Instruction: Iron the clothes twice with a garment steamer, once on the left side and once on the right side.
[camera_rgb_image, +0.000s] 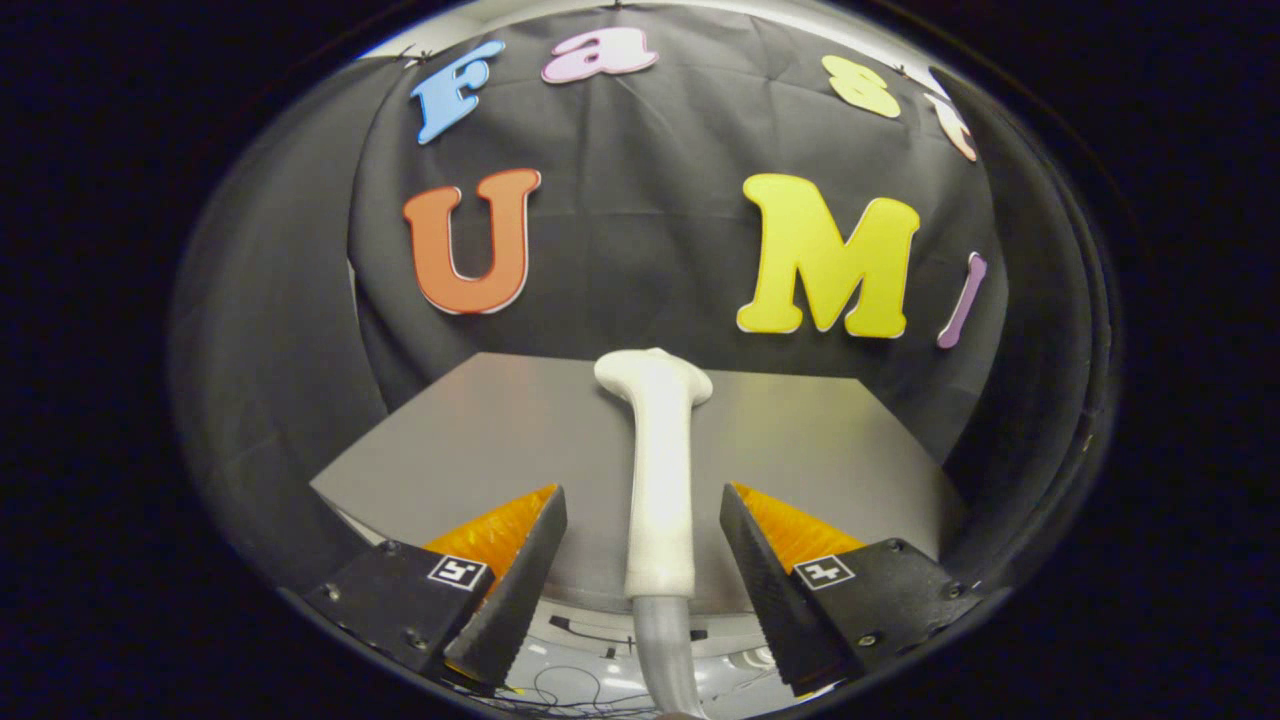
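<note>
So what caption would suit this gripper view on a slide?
Open gripper straddles the white steamer handle above a grey table, fingers not yet touching it.

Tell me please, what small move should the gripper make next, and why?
Probably close the fingers on the steamer handle. The gripper is open, and the white handle stands between its fingers with a gap on each side, touching neither. The steamer lies over the grey table, so it seems not yet held.
</note>
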